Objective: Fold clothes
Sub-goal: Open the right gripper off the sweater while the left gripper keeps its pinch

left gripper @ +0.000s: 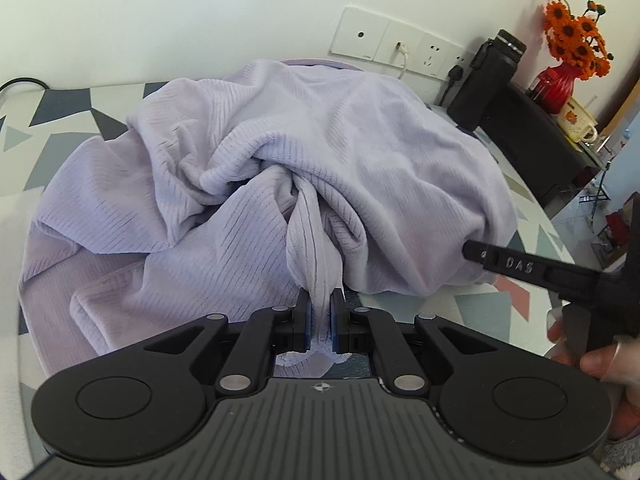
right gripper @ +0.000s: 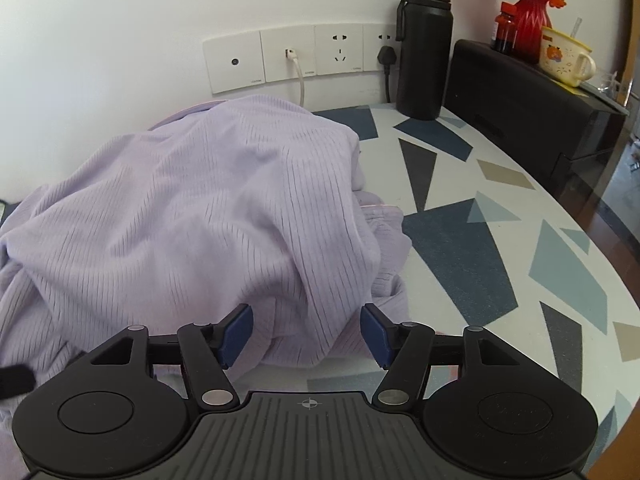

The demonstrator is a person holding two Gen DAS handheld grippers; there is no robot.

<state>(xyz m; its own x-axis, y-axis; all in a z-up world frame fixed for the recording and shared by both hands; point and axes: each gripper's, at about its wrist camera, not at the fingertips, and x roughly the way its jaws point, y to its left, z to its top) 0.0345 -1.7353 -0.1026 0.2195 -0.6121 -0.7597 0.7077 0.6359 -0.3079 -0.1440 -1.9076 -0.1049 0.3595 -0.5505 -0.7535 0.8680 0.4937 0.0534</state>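
The left gripper [left gripper: 320, 312] has its fingers [left gripper: 303, 320] clamped together on a narrow twisted rope of the lilac ribbed garment [left gripper: 280, 152], the pinched strip running up from the blue pads into the heap, with a small tuft poking out behind them. The right gripper [right gripper: 307, 334] has its fingers [right gripper: 239, 330] standing apart with nothing pressed between them; a bulge of the same garment [right gripper: 208, 208] lies just ahead of and between the pads, but neither pad bears on it. In the left wrist view that right tool reaches in from the side, its tip touching or just beside the garment's lower right edge, with the person's hand [left gripper: 600, 356] on the grip. The garment sits crumpled in a mound on the patterned worktop [right gripper: 480, 240], near the wall sockets [right gripper: 280, 56], nowhere near flat, so I judge the folding has hardly begun. The main risk is that the left hold is on a bunched fold and not a true hem or corner: lifting from it would likely drag the whole heap up as a knot instead of spreading it. With only one hand gripping, a pull could also slide the cloth towards the worktop's near edge and let it spill off. If the right fingers close on the bulge ahead, they may catch several layers at once. A wide sweep of cloth could further brush the black bottle [right gripper: 424, 48] standing behind on the right, well apart for now.
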